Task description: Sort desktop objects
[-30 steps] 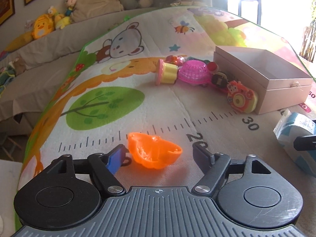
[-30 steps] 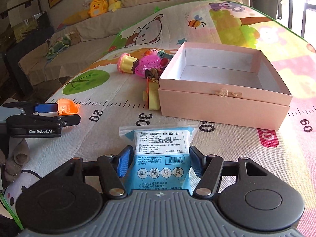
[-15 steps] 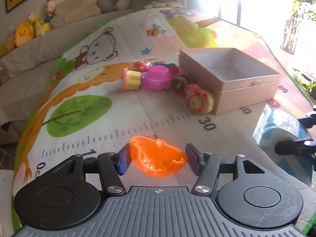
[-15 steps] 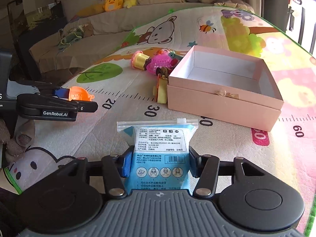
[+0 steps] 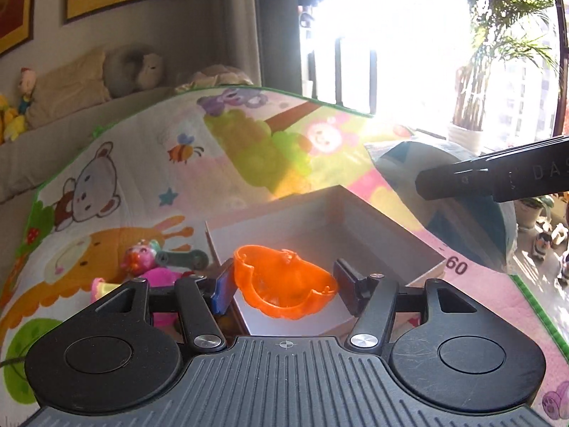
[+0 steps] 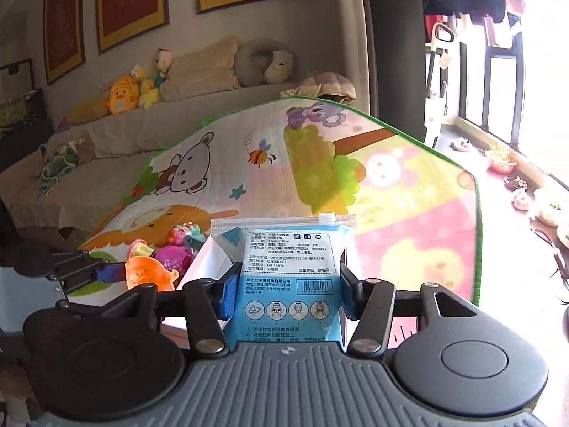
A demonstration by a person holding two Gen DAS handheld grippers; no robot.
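Note:
My left gripper (image 5: pixel 284 284) is shut on an orange toy mould (image 5: pixel 284 290) and holds it above the near left part of the open pink box (image 5: pixel 373 227). My right gripper (image 6: pixel 284 291) is shut on a blue-and-white wipes packet (image 6: pixel 284 267), raised above the box; only a sliver of the box wall (image 6: pixel 209 259) shows behind the packet. In the left wrist view the packet (image 5: pixel 473 224) hangs at the right over the box's far side. The left gripper with the orange mould (image 6: pixel 147 274) shows at the left of the right wrist view.
Loose toys lie left of the box: a pink basket toy (image 5: pixel 160 279), a red round toy (image 5: pixel 137 259), a grey key-shaped piece (image 5: pixel 181 259), a yellow-pink cup (image 6: pixel 140 249). All rest on a cartoon play mat (image 5: pixel 142 185). A sofa with plush toys (image 6: pixel 124 96) stands behind.
Both grippers rose and moved toward the pink box. The left carried the orange mould from the mat near the ruler marks to above the box. The right lifted the packet over the box.

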